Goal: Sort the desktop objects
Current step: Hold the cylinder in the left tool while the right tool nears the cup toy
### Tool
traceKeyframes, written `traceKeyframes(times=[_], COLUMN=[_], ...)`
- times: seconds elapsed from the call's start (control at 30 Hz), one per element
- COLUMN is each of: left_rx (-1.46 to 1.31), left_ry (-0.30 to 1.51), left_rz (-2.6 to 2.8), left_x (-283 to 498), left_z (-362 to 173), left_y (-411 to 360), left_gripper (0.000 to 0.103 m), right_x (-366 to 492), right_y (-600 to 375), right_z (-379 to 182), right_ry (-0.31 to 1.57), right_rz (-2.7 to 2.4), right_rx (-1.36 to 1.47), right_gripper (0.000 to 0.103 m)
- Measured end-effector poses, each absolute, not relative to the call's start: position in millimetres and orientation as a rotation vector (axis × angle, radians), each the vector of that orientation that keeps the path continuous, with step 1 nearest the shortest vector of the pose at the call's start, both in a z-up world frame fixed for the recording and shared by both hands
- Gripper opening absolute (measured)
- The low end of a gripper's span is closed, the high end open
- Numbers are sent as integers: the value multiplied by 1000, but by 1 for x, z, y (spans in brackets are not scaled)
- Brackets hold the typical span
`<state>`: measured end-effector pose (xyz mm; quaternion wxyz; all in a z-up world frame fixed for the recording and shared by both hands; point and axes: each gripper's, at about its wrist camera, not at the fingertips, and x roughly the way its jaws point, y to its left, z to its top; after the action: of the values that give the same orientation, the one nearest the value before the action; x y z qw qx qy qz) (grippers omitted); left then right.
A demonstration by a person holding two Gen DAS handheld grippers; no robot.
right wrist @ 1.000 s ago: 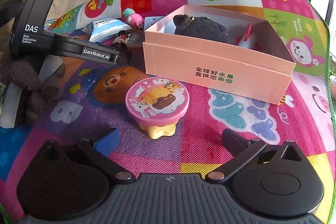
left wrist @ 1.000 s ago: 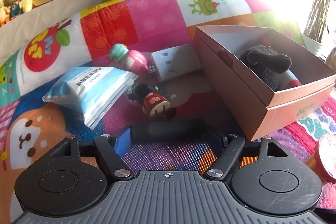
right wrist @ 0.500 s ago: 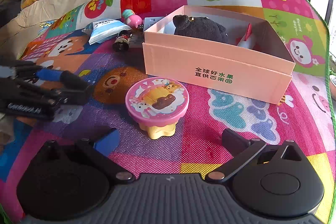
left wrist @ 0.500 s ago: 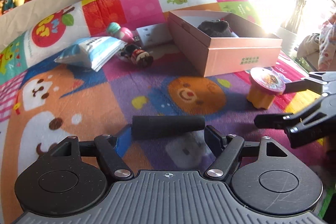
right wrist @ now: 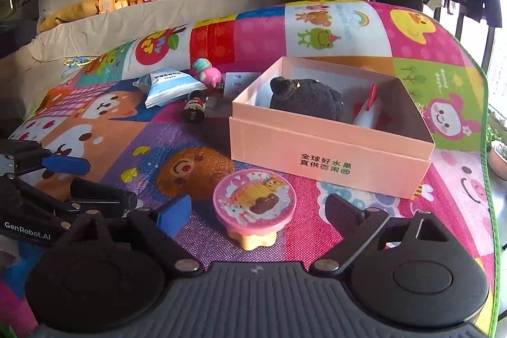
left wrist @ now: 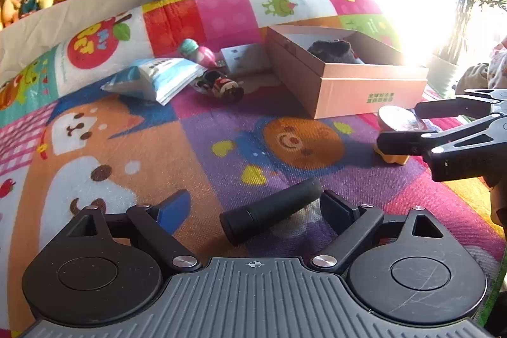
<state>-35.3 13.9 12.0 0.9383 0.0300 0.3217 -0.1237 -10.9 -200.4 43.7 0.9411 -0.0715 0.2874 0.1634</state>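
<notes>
Left wrist view: left gripper [left wrist: 253,205] with jaws opening; a black cylinder [left wrist: 272,211] lies loose and tilted between them on the patchwork play mat [left wrist: 126,148], no pad pressing it. Right wrist view: right gripper [right wrist: 258,209] with jaws closing on either side of a pink-topped stamp toy [right wrist: 254,205], not yet touching it. Beyond stands the pink box [right wrist: 329,148], holding a dark plush toy [right wrist: 304,98]. A blue-white packet [right wrist: 168,86] and small figurine [right wrist: 195,106] lie left of the box.
</notes>
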Motion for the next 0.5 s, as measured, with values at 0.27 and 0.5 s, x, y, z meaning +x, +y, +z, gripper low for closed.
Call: traceKeyframes(times=[0.27, 0.5], left_rx=[31, 40], left_ry=[716, 723], left_rz=[-285, -309], left_x=[-54, -52], left_z=[12, 17], left_y=[9, -3], left_gripper=[96, 96], right_x=[-17, -33], right_y=[-199, -217], right_z=[40, 30], right_ry=[599, 589], right_rz=[334, 273], right_rx=[-166, -187], right_gripper=[81, 92])
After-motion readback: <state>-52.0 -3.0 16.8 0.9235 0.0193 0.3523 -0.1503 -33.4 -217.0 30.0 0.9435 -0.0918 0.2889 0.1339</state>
